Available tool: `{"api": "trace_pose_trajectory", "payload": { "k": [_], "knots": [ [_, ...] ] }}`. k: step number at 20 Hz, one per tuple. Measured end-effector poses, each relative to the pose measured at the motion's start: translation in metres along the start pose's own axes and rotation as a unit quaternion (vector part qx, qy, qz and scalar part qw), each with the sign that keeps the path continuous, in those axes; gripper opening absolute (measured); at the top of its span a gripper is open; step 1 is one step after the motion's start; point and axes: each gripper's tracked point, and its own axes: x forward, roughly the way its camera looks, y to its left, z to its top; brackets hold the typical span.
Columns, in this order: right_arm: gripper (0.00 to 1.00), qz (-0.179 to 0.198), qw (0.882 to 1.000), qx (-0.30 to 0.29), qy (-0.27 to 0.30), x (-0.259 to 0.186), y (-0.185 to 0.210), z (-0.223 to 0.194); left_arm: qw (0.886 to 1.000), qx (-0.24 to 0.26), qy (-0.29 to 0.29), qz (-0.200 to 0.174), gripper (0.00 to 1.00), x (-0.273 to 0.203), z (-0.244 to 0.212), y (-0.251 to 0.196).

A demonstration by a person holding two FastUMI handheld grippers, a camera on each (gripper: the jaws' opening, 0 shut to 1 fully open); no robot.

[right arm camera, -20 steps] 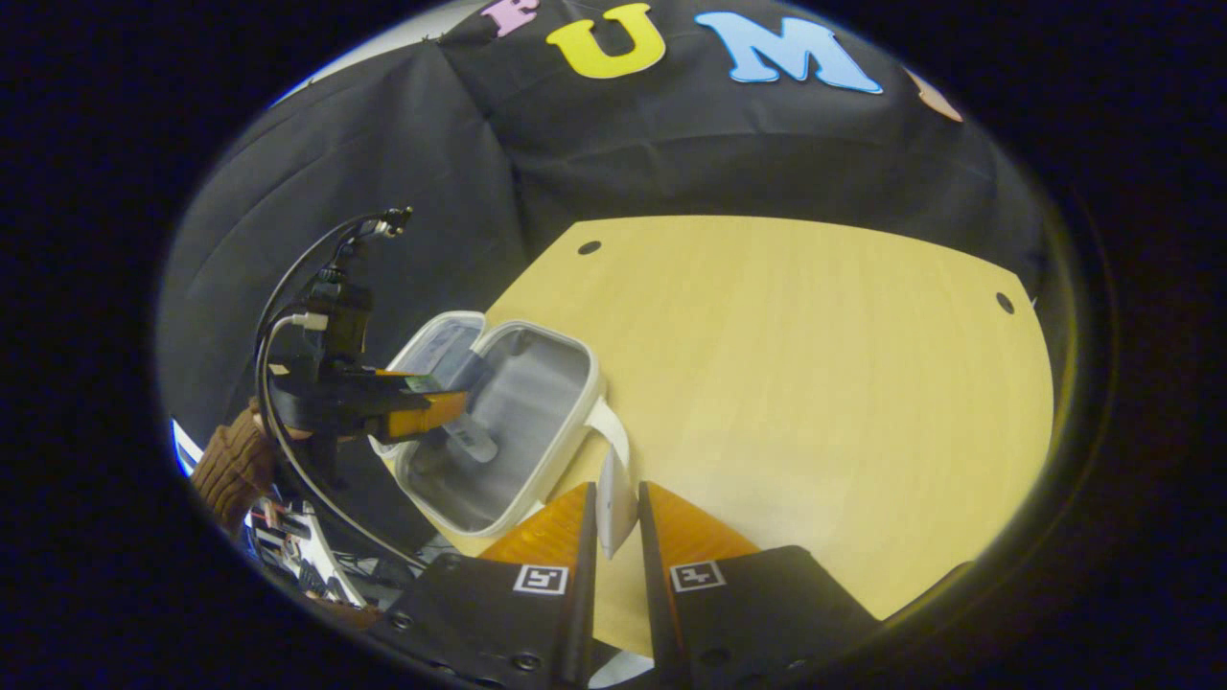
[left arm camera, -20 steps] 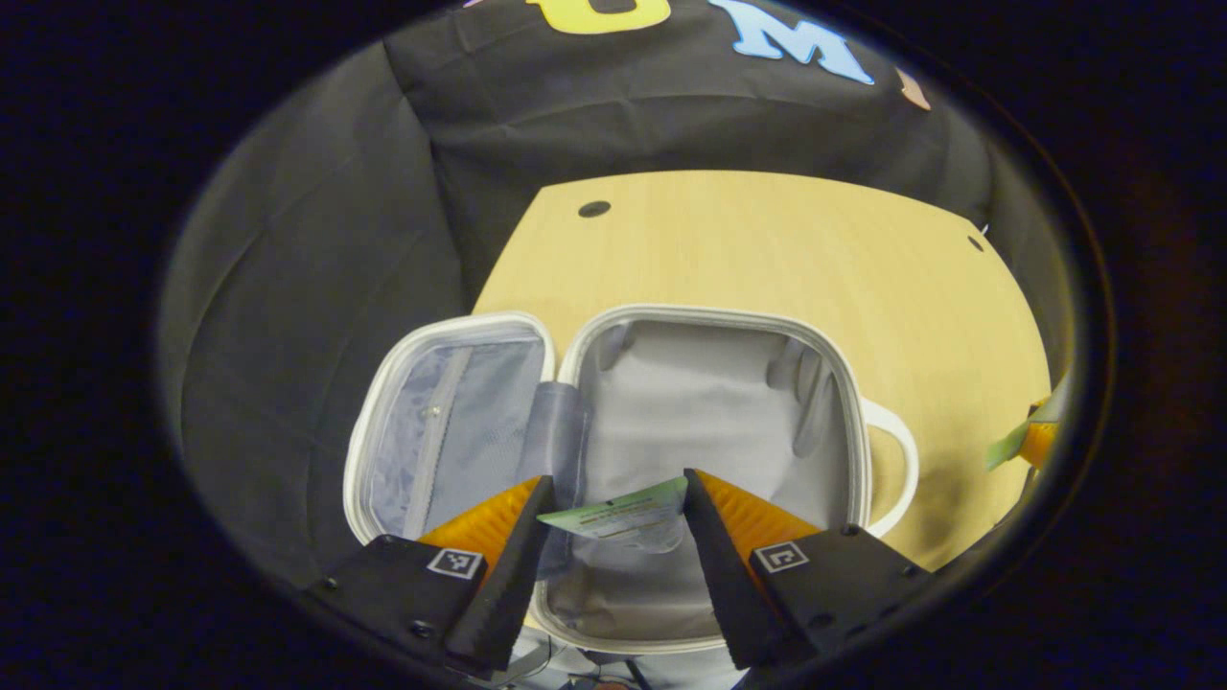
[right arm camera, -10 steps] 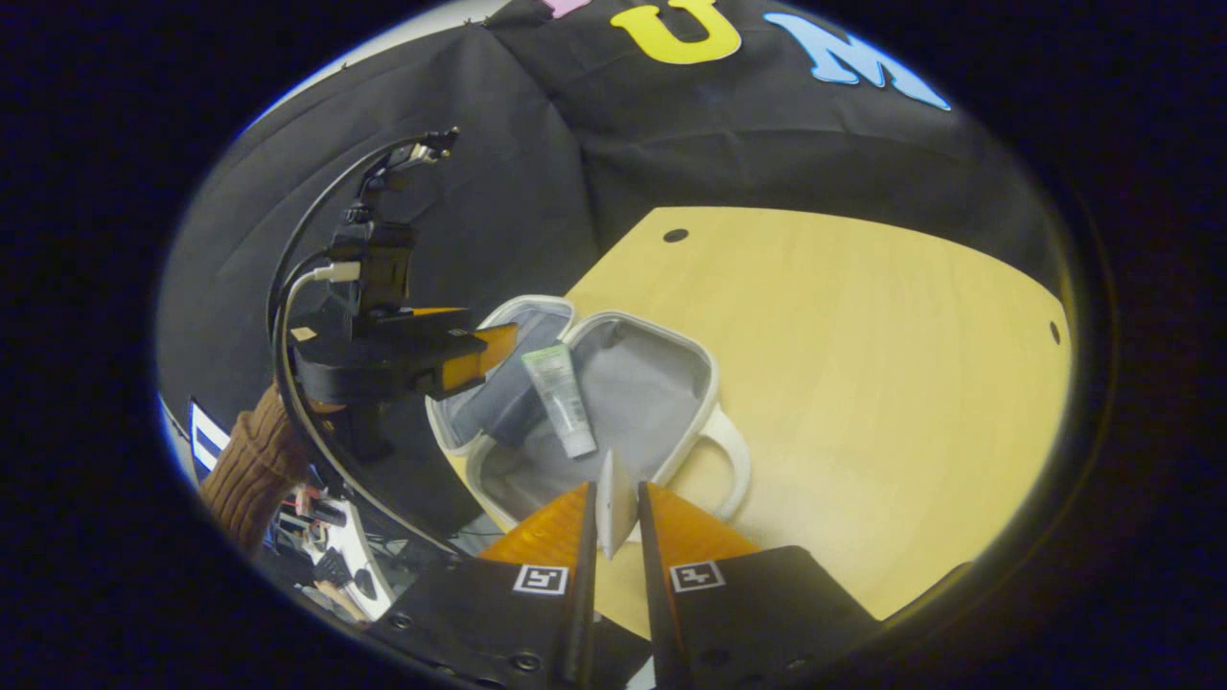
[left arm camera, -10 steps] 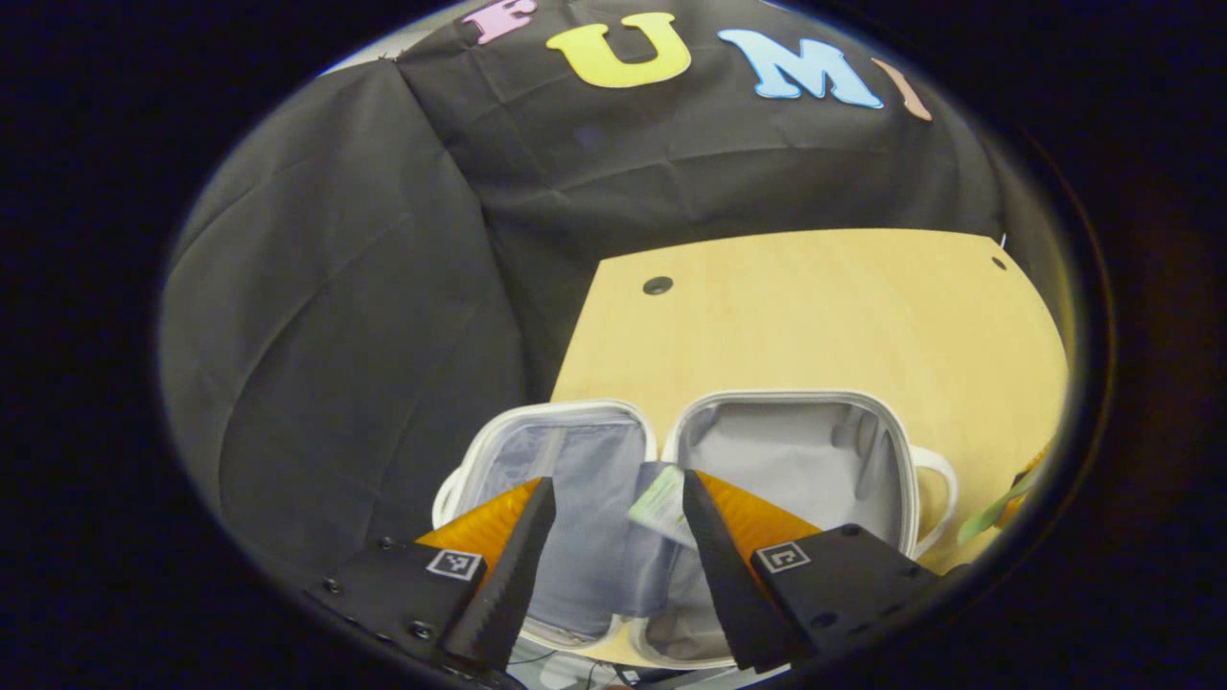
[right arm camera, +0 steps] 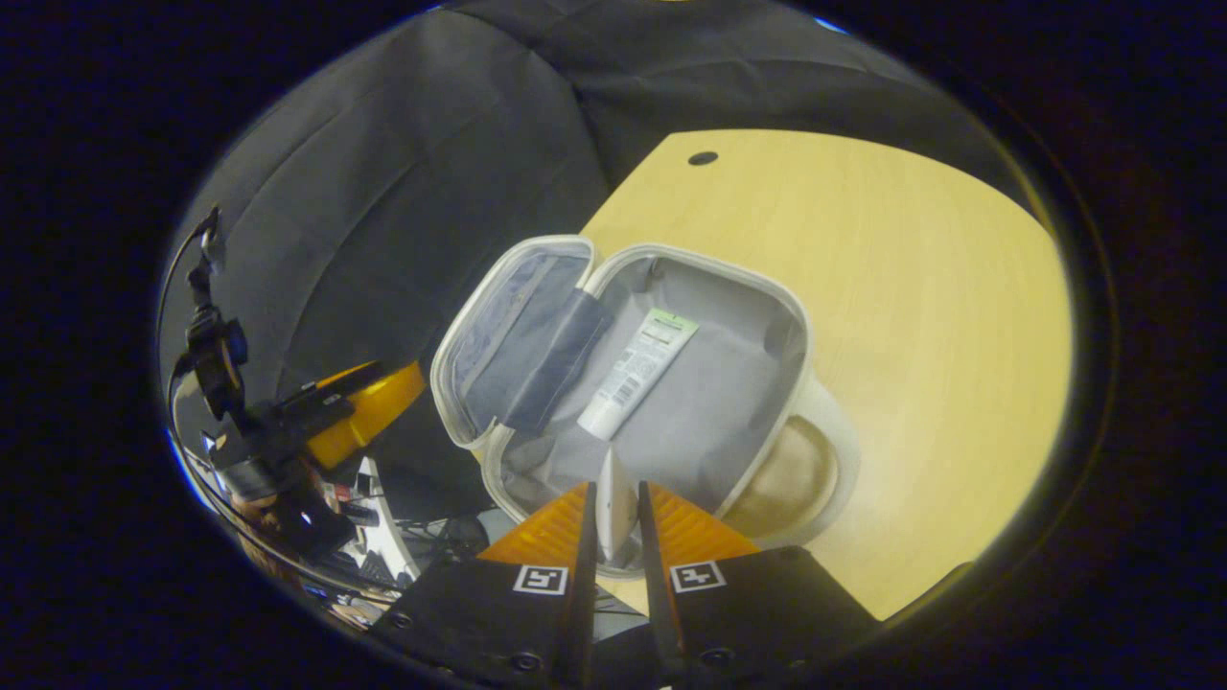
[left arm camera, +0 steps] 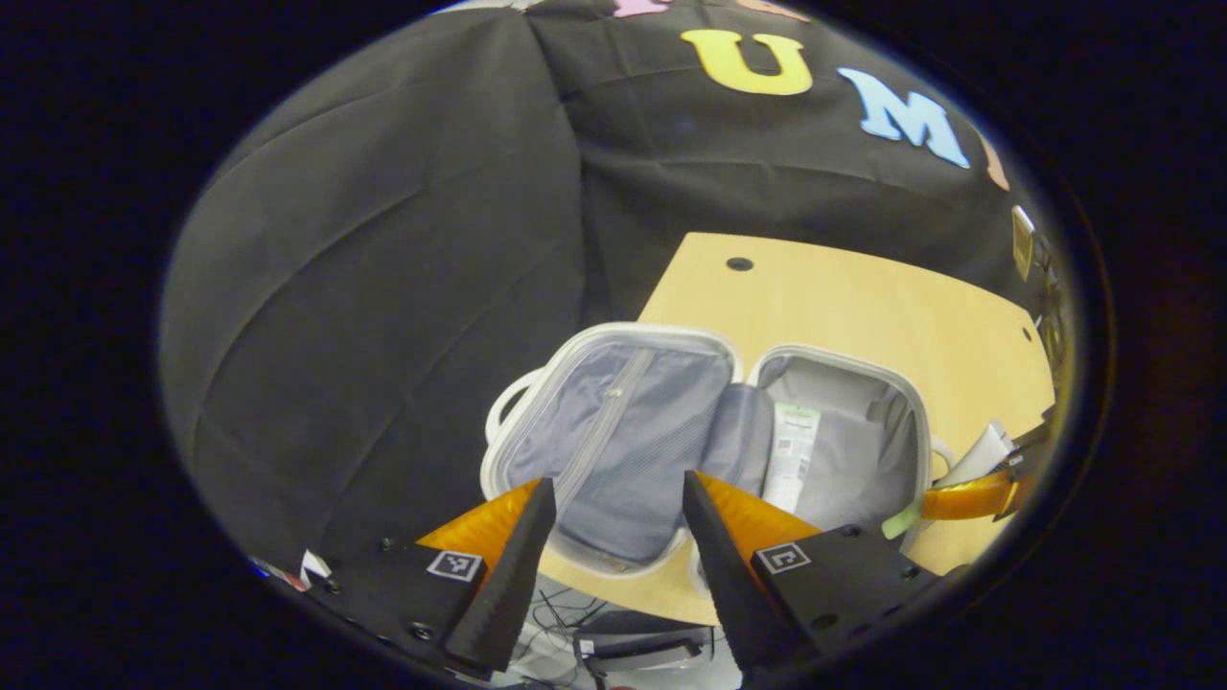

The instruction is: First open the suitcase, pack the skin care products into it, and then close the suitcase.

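Right claw (right arm camera: 613, 522) pinches a thin white skincare packet (right arm camera: 614, 498) above the open suitcase (right arm camera: 748, 278) on the tabletop (right arm camera: 920, 268). Left claw (left arm camera: 613, 517) hangs wide and empty. One tube (right arm camera: 637, 372) lies inside; next, I'd judge, lower and release.

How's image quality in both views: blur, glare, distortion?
Left gripper view: sharp, even light, the table edge bowed by fisheye. Right gripper view: the tube in the suitcase crisp, no glare; the item in the right gripper slightly soft, close to the lens.
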Motion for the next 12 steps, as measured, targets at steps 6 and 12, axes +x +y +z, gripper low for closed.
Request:
{"api": "trace_pose_trajectory", "payload": {
  "k": [6, 12],
  "knots": [
    [1.00, -0.028, 0.999, 0.032, -0.033, 0.007, -0.014, 0.037, 0.999, -0.031, 0.033, 0.026, 0.88, 0.017, -0.015, 0.070],
    [0.95, -0.078, 0.991, 0.026, -0.105, -0.038, -0.057, 0.056, 0.997, -0.041, 0.069, -0.006, 0.88, 0.101, 0.016, 0.125]
  ]
}}
